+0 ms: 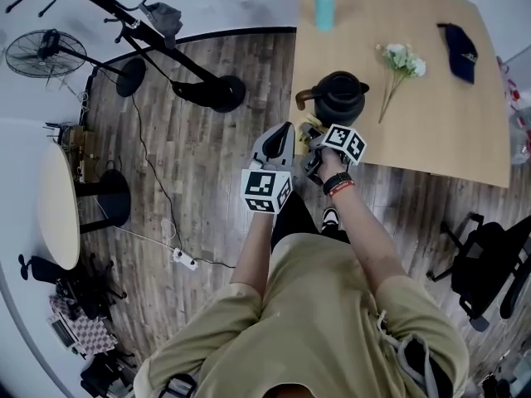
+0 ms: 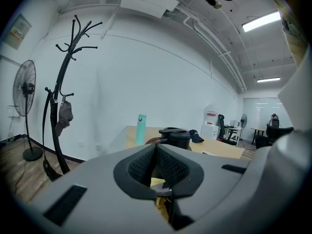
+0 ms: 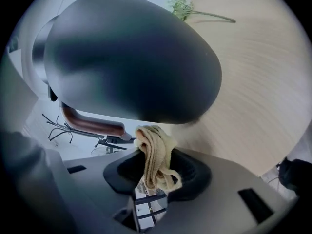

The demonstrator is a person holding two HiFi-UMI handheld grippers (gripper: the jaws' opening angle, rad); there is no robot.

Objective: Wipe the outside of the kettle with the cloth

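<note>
1. Beige cloth (image 3: 152, 152) is bunched up and pinched in the right gripper (image 3: 158, 168). Its jaws are narrow and clamped on the cloth, w/ a folded hump poking out past the tips.
2. Kettle (image 1: 338, 98) is dark, round and upright on the wooden table (image 1: 431, 131), close to the table edge nearest me. Its brown handle (image 3: 92, 124) juts out to my left.
3. Key relation: the kettle lies straight ahead of the right fingers, and its dark wall fills most of the right gripper view. The cloth hump sits low under the belly, near the handle. Touching vs. just apart: can't tell.
4. Left gripper (image 2: 156, 152) has its pads together at the tips, w/ nothing gripped that I can make out. A yellowish scrap shows low in the gap, prob. the cloth beyond it, but I'm not sure. This gripper sits just beside the right one, back off the table edge, w/ the kettle farther ahead.
5. So the right is the nearer arm and the one w/ the cloth.
6. My read: the wipe is at or near its start.
7. The body is round w/ no long axis, so I'd press the hump on and sweep around the curve.
8. Risk: the kettle isn't braced. A sideways push could slide or spin it, and the handle blocks a sweep to the left.
</note>
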